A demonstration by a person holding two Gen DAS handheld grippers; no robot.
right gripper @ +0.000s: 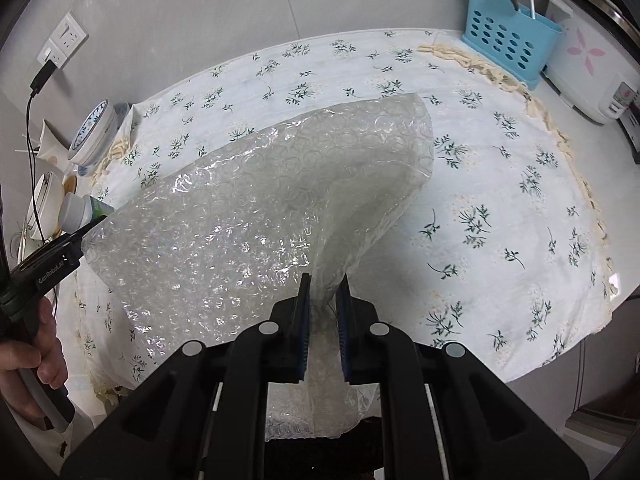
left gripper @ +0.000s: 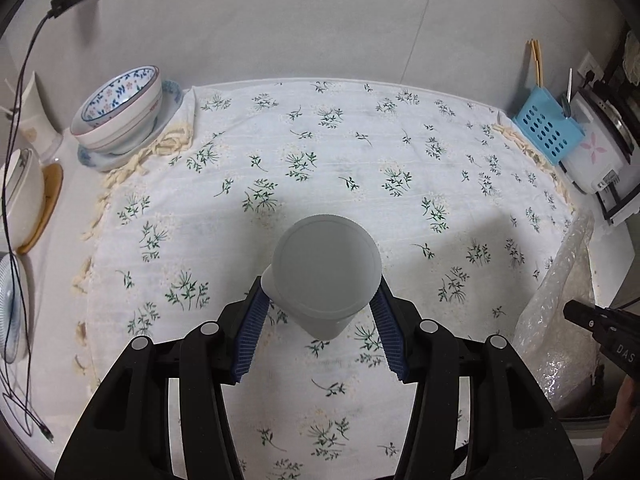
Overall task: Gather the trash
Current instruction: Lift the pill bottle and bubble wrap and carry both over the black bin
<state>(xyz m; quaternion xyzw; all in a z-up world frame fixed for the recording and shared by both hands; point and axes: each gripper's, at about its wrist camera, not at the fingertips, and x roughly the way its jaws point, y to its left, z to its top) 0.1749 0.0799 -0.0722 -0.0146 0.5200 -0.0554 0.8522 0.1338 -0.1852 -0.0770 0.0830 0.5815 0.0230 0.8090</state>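
Note:
In the left wrist view a white-capped plastic bottle (left gripper: 326, 264) hangs above the floral tablecloth (left gripper: 360, 152), cap toward the camera. My left gripper (left gripper: 322, 288) is shut on its body, the blue pads pressing both sides. The right wrist view shows the same bottle (right gripper: 78, 212) with a green label at the far left. A large sheet of clear bubble wrap (right gripper: 260, 200) is lifted off the cloth, and my right gripper (right gripper: 325, 280) is shut on a bunched edge of it. The bubble wrap (left gripper: 560, 308) also shows at the right edge of the left wrist view.
Stacked patterned bowls on a plate (left gripper: 120, 120) stand at the back left, with more dishes and a black cable (left gripper: 16, 152) along the left edge. A blue utensil holder (left gripper: 548, 128) and a white rice cooker (left gripper: 600, 152) stand at the back right. A grey wall runs behind the table.

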